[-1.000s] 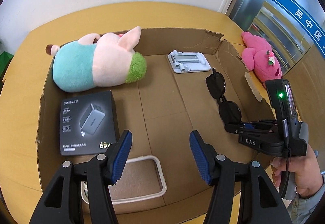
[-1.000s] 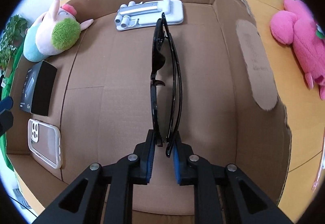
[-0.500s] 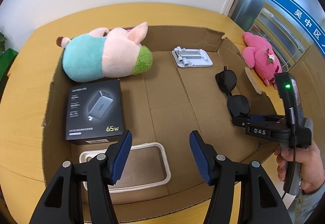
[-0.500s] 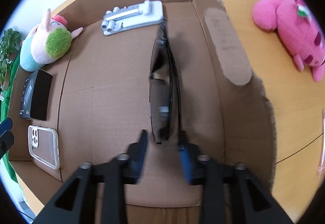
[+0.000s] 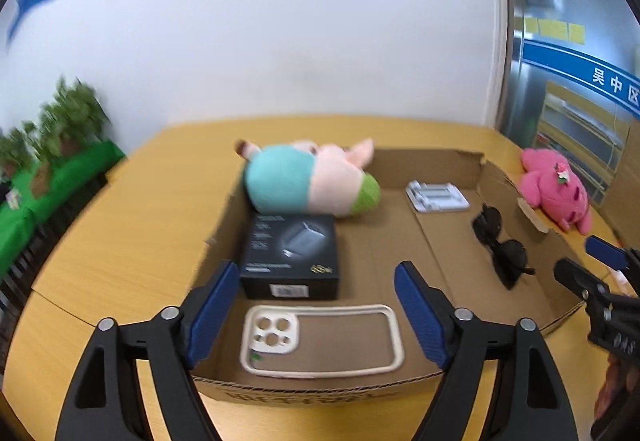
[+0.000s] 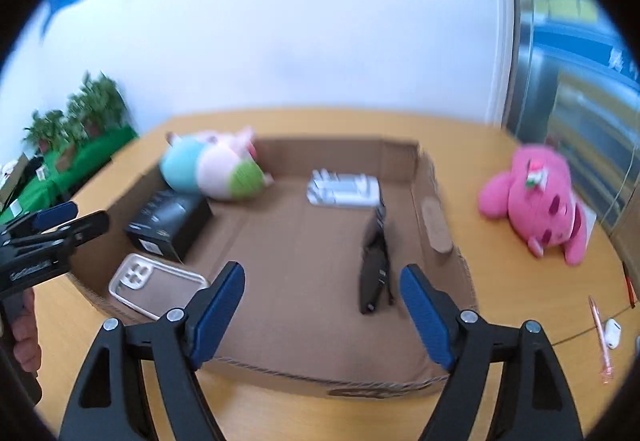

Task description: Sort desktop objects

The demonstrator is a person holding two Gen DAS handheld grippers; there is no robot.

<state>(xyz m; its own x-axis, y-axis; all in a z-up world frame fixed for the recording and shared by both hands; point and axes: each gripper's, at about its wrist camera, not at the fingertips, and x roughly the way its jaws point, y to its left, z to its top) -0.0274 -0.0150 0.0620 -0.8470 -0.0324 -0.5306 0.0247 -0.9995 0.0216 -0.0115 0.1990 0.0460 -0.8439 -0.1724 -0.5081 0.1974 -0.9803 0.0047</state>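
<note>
Sunglasses (image 6: 374, 261) lie folded inside the cardboard box (image 6: 430, 177), near its right wall, in front of the white phone stand (image 6: 344, 191). I hold the right gripper (image 6: 322, 315) released above the box's near edge, grasping nothing; the left gripper (image 5: 314, 313) is likewise spread and empty over the phone case (image 5: 320, 341). I judge the glasses light, stiff and scratch-prone: grip them across the folded arms, not the lenses. On the bench (image 6: 500, 273) outside the box, the pink plush toy (image 6: 536, 197) looks soft and light; pinch its body.
</note>
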